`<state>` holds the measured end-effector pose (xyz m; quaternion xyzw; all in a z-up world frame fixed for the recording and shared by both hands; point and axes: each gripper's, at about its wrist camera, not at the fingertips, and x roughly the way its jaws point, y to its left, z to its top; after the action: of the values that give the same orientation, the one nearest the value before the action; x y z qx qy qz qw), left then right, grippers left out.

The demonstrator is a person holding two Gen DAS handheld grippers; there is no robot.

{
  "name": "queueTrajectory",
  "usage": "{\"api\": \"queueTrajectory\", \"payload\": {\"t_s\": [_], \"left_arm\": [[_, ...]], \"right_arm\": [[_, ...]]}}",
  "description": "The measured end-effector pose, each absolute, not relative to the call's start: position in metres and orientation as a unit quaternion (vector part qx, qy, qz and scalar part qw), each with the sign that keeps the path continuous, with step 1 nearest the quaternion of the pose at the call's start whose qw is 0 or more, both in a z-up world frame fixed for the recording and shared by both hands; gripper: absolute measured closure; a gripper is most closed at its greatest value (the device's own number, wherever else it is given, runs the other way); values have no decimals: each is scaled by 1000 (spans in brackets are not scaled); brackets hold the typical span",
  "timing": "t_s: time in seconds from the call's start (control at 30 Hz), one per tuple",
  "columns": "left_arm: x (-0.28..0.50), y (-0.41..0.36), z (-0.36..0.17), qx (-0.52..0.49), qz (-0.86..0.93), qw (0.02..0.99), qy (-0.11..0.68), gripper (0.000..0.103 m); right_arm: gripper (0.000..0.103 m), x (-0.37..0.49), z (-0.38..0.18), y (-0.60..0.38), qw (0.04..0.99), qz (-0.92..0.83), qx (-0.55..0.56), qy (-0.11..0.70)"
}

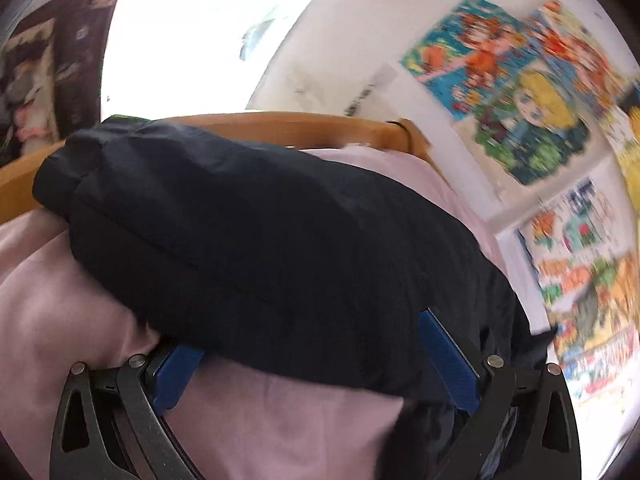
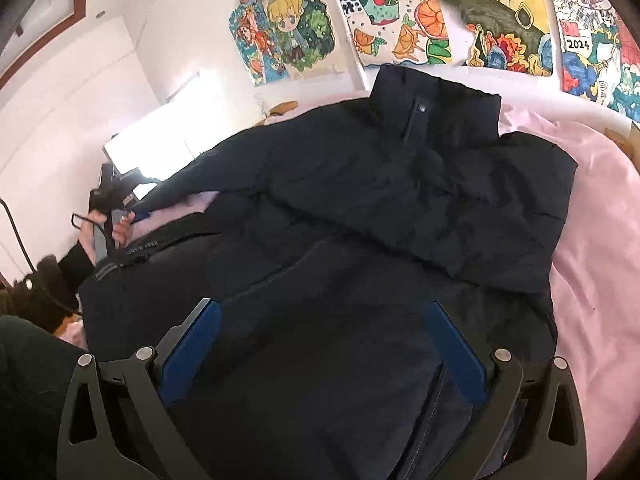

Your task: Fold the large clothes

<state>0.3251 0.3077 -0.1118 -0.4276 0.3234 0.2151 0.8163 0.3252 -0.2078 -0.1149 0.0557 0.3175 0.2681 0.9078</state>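
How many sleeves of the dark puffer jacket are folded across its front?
1. One sleeve of the dark navy puffer jacket lies across its chest; the other sleeve stretches out sideways over the pink bedsheet.

Bedroom: pink bedding [image 2: 592, 240], wall drawings [image 2: 400, 20] (child's).

Daylight floods both views. In the left wrist view a window [image 1: 208, 32] burns out to pure white, with no detail inside it, and the drawings on the wall [image 1: 532, 92] smear with motion blur. The right wrist view is sharper: the wall drawings [image 2: 472, 20] read crisply, while a bright patch [image 2: 156, 148] at left is overexposed. The black padded jacket [image 2: 360, 220] is so dark that its folds barely show. Fisheye bending curves the edges, and dark vignetting fills the corners.
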Motion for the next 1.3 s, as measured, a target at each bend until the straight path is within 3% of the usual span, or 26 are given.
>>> {"api": "queueTrajectory", "payload": {"t_s": [0.23,0.3,0.37,0.43,0.57,0.83,1.03,1.17,1.3], "left_arm": [[339,316,-113,-439,268,787,341,5],[337,317,-108,-438,276,787,335,23],[332,321,-104,-443,291,783,327,54],[324,327,-99,-459,305,775,311,74],[319,326,-80,-454,312,783,290,90],[352,235,39,-242,282,905,207,95],[393,105,119,-43,169,973,149,95],[414,11,127,57,74,986,135,94],[430,-71,94,83,-49,980,176,94]], "right_arm": [[2,329,-127,-211,906,251,65,335],[2,331,-127,-214,904,250,75,340],[2,332,-130,-218,903,246,86,343],[2,333,-132,-222,902,242,96,343],[2,333,-133,-231,904,234,116,339],[2,333,-132,-248,913,206,144,323],[2,332,-132,-272,927,148,167,301],[2,334,-133,-293,927,118,191,301],[2,335,-136,-315,928,82,208,296]]}}
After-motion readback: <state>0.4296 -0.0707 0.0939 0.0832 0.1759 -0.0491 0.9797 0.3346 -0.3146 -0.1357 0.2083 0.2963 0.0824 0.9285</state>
